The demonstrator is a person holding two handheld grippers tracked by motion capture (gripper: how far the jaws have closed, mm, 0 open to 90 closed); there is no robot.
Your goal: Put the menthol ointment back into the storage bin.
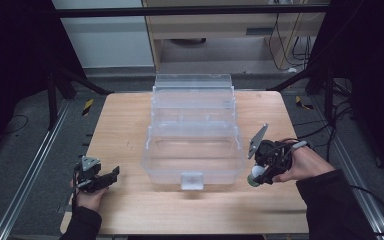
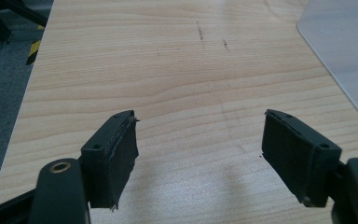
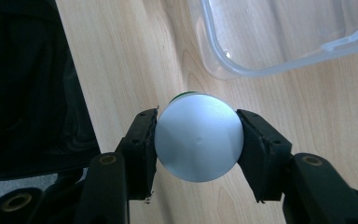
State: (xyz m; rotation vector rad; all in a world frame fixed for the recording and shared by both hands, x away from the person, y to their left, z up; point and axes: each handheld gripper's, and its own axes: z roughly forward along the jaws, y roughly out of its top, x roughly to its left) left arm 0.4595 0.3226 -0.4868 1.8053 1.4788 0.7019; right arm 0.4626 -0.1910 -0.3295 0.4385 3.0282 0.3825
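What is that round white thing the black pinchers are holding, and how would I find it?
Start at the big clear plastic box in the middle of the wooden table. Just off its near right corner, the right gripper has its jaws shut on a round white-topped container with a thin green edge. It is the one small thing beside the box.

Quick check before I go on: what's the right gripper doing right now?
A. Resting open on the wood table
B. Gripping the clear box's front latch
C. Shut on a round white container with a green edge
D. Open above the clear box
C: in the right gripper view, the right gripper has both pads pressed on the round white container, beside the clear box.
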